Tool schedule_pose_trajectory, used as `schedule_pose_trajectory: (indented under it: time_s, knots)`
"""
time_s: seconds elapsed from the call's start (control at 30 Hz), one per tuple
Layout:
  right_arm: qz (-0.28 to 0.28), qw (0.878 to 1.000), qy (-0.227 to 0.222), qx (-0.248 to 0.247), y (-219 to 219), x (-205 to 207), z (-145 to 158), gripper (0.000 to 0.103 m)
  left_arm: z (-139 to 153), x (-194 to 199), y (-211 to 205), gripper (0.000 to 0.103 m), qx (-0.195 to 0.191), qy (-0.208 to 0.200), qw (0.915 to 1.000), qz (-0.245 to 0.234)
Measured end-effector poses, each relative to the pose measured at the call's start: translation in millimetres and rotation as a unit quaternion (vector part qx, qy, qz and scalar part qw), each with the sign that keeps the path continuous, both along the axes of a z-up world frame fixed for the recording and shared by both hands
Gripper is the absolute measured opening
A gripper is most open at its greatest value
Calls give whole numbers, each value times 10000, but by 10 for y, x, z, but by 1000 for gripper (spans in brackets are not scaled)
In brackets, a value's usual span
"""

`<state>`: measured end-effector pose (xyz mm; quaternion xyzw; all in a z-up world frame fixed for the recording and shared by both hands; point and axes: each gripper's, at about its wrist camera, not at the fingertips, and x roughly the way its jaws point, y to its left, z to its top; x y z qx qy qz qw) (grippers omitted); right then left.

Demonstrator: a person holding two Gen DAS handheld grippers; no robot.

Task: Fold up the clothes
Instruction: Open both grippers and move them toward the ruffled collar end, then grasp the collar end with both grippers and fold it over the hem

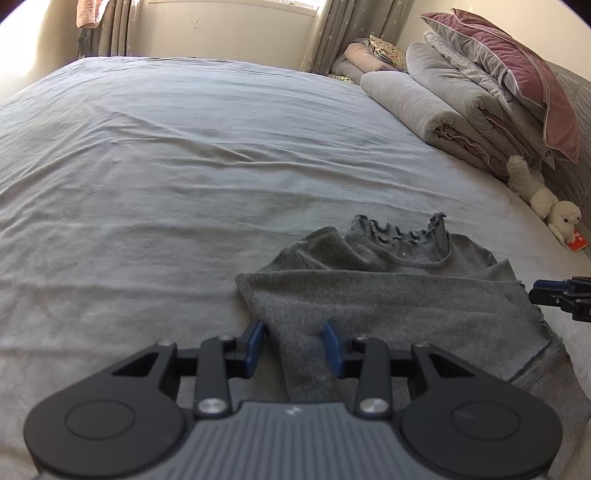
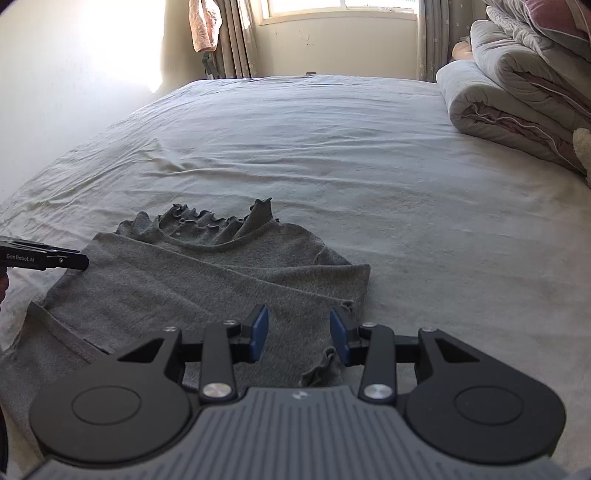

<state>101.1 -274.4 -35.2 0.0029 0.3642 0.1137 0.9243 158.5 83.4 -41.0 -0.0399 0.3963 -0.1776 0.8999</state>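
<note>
A grey knit top (image 1: 399, 295) with a ruffled collar lies on the bed, its sleeves folded across the body; it also shows in the right wrist view (image 2: 192, 280). My left gripper (image 1: 293, 347) is open, its blue pads either side of the folded left edge of the top. My right gripper (image 2: 299, 334) is open over the ruffled cuff and right edge of the top. The right gripper shows at the right edge of the left wrist view (image 1: 561, 295), and the left gripper at the left edge of the right wrist view (image 2: 44, 256).
The bed sheet (image 1: 166, 166) is pale and wrinkled. Rolled grey duvets (image 1: 443, 99) and pink pillows (image 1: 517, 59) are stacked at the headboard side, with a white plush toy (image 1: 546, 199) beside them. Curtains and a window (image 2: 340, 22) stand beyond the bed.
</note>
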Motion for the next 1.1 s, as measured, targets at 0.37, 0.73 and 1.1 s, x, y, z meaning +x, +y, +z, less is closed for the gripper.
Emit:
schedule_pose_trajectory:
  time_s: [0.37,0.73,1.1]
  knots:
    - [375,9973,23,-632,-18,429,-194,53,-72,245,54,37,72,-303,9978,-586]
    - [1383,9902,155,-70,-174,621,-27,56,-64,537,195,46,-428,-59,9915,-1228]
    - [1747,9829,442,-373,-131,756,-257,72,-176,554,221,42,-560,-221,9889,-1359]
